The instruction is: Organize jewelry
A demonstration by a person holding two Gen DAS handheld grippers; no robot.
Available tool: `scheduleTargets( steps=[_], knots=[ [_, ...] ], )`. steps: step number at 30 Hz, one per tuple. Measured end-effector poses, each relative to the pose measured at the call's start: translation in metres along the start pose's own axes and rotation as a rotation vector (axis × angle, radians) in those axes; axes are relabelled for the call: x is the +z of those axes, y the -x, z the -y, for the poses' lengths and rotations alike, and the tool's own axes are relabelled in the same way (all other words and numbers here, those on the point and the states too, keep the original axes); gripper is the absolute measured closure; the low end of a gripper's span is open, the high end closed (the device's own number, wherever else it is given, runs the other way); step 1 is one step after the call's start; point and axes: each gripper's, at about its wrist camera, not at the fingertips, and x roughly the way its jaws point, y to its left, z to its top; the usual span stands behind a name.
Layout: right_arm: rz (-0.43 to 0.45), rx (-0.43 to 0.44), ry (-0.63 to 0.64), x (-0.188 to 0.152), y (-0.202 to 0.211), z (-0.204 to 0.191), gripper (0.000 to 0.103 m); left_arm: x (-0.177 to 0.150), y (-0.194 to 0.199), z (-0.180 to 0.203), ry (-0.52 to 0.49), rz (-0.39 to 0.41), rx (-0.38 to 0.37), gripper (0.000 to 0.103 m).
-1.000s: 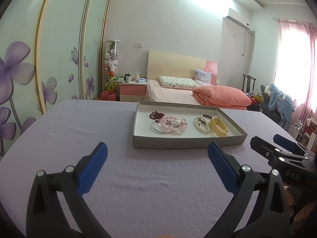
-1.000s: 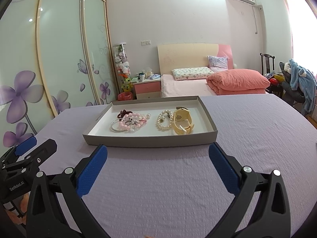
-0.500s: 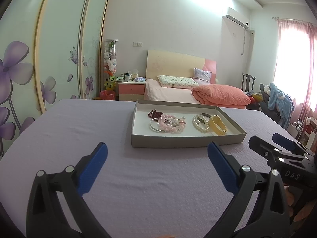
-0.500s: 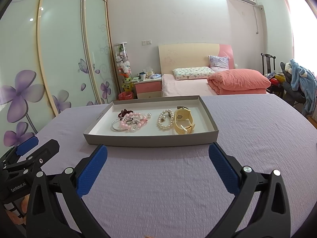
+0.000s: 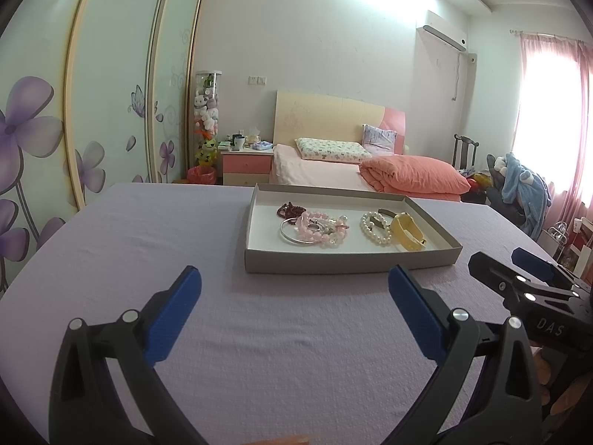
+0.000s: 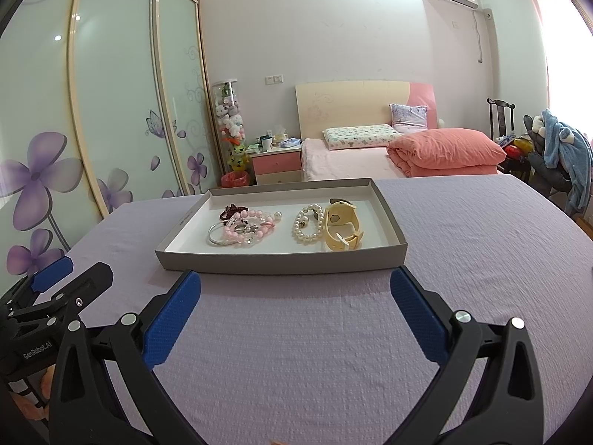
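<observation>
A shallow grey tray (image 5: 348,264) (image 6: 278,264) lies on the lilac tablecloth. Inside it sit a dark red bead bracelet (image 5: 290,209) (image 6: 231,210), a silver bangle (image 5: 292,236) (image 6: 217,237), pink bead bracelets (image 5: 318,227) (image 6: 246,230), a pearl bracelet (image 5: 375,229) (image 6: 307,225) and a cream watch (image 5: 407,233) (image 6: 343,230). My left gripper (image 5: 294,309) is open, short of the tray's near left corner. My right gripper (image 6: 295,307) is open too, just before the tray's near wall. Nothing is between either pair of fingers.
The lilac tablecloth (image 5: 155,230) (image 6: 481,230) stretches wide on both sides of the tray. Behind the table stand a bed with an orange quilt (image 5: 411,176), a pink nightstand (image 5: 246,165) and floral sliding wardrobe doors (image 6: 111,111). A chair with a blue garment (image 6: 563,155) is far right.
Both grippers have drifted slightly nearer the tray, which looms a little larger in the right wrist view. Both stay open and the jewelry has not moved.
</observation>
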Motion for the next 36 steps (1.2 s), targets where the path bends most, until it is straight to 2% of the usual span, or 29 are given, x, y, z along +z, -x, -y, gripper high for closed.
scheduleTargets(
  steps=[36],
  knots=[
    [-0.001,0.002,-0.001,-0.0001,0.0007,0.0010,0.002,0.0038,-0.0037,0.0023,-0.007,-0.006,-0.006,0.004]
  ],
)
